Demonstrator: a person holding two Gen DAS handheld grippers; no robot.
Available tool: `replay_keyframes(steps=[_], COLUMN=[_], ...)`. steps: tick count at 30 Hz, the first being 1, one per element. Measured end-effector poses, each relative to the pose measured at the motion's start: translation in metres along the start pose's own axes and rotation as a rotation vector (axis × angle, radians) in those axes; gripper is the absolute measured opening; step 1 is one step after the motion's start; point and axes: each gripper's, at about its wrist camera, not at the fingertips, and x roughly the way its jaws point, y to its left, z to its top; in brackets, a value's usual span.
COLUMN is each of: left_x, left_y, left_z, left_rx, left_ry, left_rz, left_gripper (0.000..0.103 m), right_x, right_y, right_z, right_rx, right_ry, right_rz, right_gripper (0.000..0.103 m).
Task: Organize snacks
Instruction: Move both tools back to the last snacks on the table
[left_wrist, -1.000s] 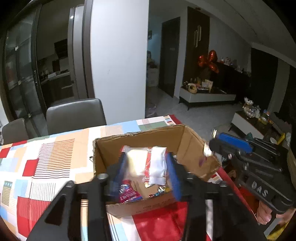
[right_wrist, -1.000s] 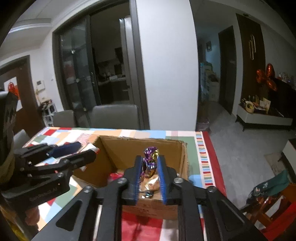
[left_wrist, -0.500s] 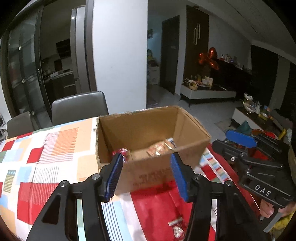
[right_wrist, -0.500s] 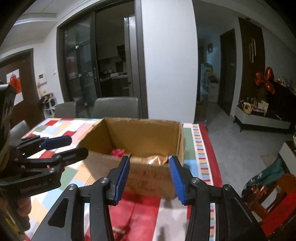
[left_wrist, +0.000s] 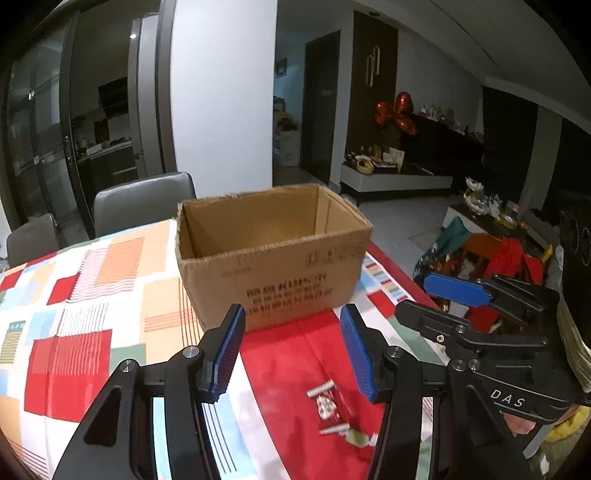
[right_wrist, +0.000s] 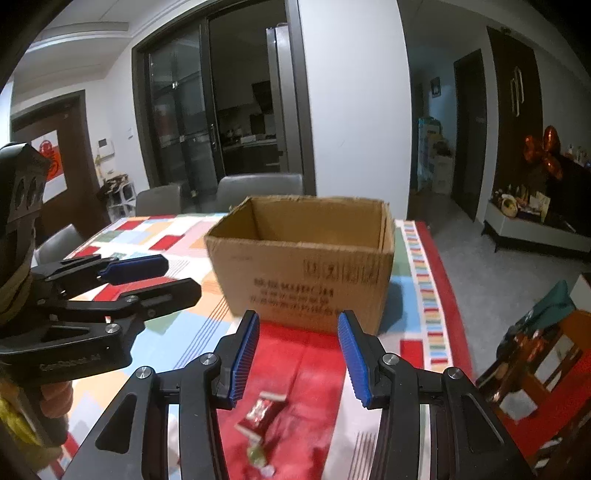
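one cardboard box (left_wrist: 273, 254) stands toward the far right corner of the table (left_wrist: 74, 295). two wrapped snacks lie near the table's near edge: one red packet (right_wrist: 260, 410), one small green candy (right_wrist: 256, 455). two grippers show. two grey chairs (left_wrist: 144, 201) stand at the table's far edge.

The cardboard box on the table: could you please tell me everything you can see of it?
The cardboard box is plain brown corrugated card, open at the top with no flaps showing and a rough, frayed rim. Dark printed lettering, too blurred to read, runs across its near wall. It stands upright on the patterned tablecloth, near the table's far end, turned slightly so one corner faces forward. Its inside bottom is hidden from here. Nothing touches it but the cloth.
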Motion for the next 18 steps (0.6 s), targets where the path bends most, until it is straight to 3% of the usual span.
replay_keyframes(steps=[12,18], left_x=[0.014,0.030], left_y=[-0.011,-0.013], left_z=[-0.041,-0.061], left_rx=[0.016,0.011], left_ry=[0.088,0.157], left_rz=[-0.032,-0.058], left_gripper=[0.052,0.049], right_x=[0.003,0.014], right_y=[0.004,0.008], right_z=[-0.050,-0.075], right_rx=[0.023,0.054], right_ry=[0.104,0.181], right_rz=[0.016,0.067], right_gripper=[0.046,0.046])
